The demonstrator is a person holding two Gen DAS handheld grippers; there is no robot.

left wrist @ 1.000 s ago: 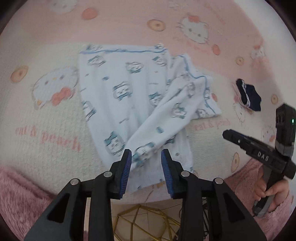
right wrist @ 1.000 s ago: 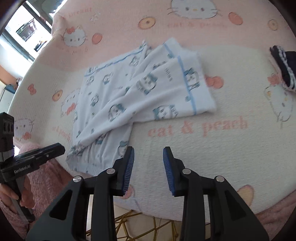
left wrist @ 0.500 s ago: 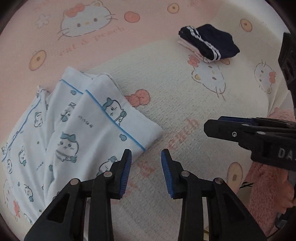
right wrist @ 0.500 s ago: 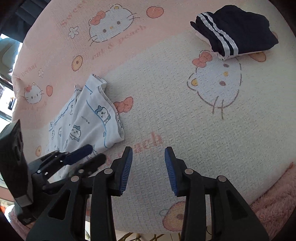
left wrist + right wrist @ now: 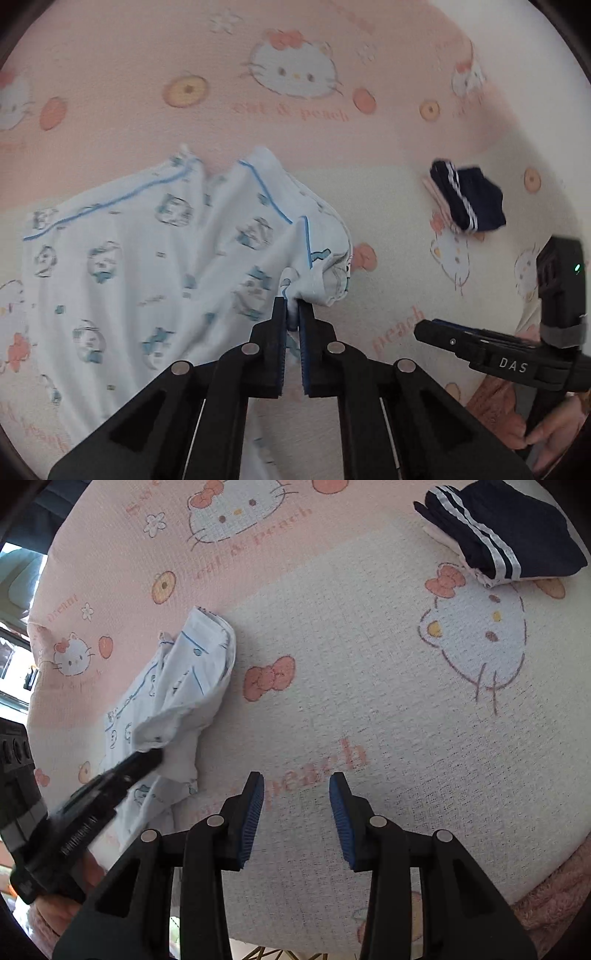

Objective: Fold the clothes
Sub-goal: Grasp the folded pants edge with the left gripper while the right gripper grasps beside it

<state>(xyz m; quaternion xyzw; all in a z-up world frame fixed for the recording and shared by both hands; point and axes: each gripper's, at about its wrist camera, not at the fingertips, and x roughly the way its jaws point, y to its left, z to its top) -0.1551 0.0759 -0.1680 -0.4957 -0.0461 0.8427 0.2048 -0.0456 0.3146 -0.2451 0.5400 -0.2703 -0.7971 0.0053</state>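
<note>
A white garment [image 5: 155,266] with blue trim and small printed characters lies partly spread on the pink and cream blanket [image 5: 295,129]. My left gripper [image 5: 292,314] is shut on its right-hand corner, which is bunched and lifted off the blanket. In the right wrist view the same garment [image 5: 177,701] sits at the left, pinched by the left gripper [image 5: 147,757]. My right gripper [image 5: 296,794] hovers open over bare blanket to the right of the garment, with nothing between its fingers. From the left wrist view the right gripper [image 5: 428,328] shows side-on at the right edge.
A folded navy garment with white stripes [image 5: 467,199] rests on the blanket at the far right, also seen in the right wrist view as the navy garment [image 5: 506,531]. A fluffy pink cover [image 5: 554,893] borders the blanket's near edge. A hand [image 5: 554,439] grips the right gripper's handle.
My left gripper went from open beside the garment's corner to shut on it, and the corner has lifted and bunched. The right gripper stays open over the blanket.
</note>
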